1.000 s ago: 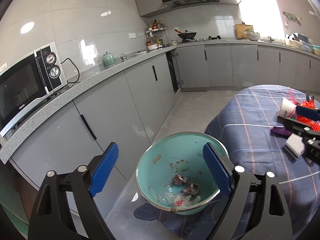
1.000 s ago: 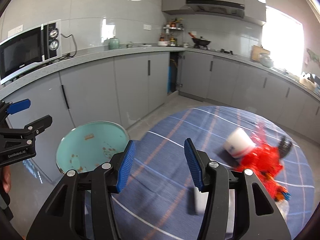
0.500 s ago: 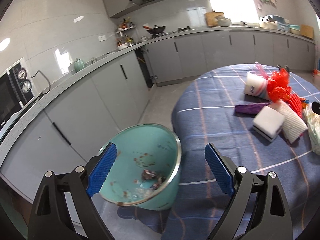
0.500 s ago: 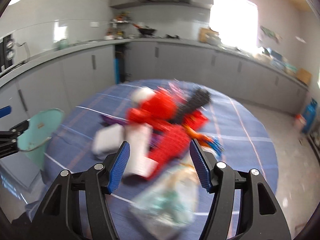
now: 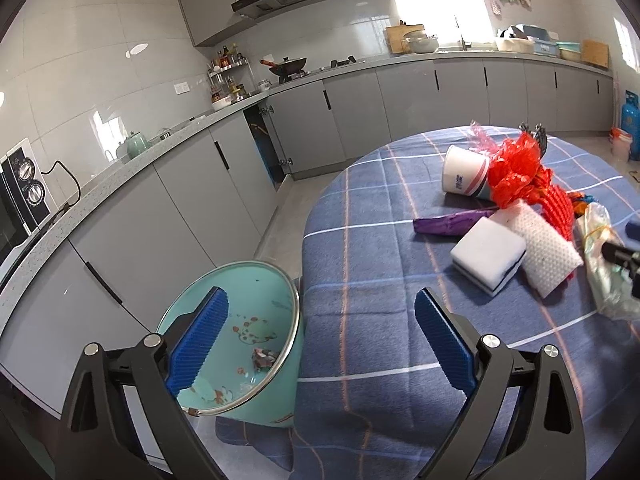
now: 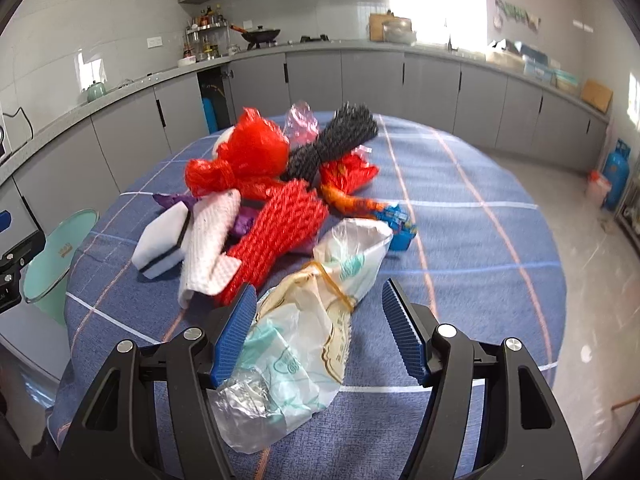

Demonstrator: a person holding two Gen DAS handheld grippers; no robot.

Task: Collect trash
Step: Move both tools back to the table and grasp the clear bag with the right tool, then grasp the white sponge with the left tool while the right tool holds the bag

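My right gripper (image 6: 320, 330) angled down over the tied plastic bag (image 6: 308, 320), jaws opening astride it, not gripping, left gripper (image 5: 320, 344) opening, empty, beside the bag's table edge (image 5: 304, 240), bare cloth ahead.

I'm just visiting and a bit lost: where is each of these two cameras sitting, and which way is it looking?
Left wrist view: sits on the left gripper, looking forward and down between its two opening blue fingers at the teal bin beside the table; nothing lies between them.
Right wrist view: sits on the right gripper, facing the trash pile; its fingers, opening, straddle a clear plastic bag.
Shared: both show the bin, the white sponge and the kitchen counter; each catches a bit of the other gripper at its edge.
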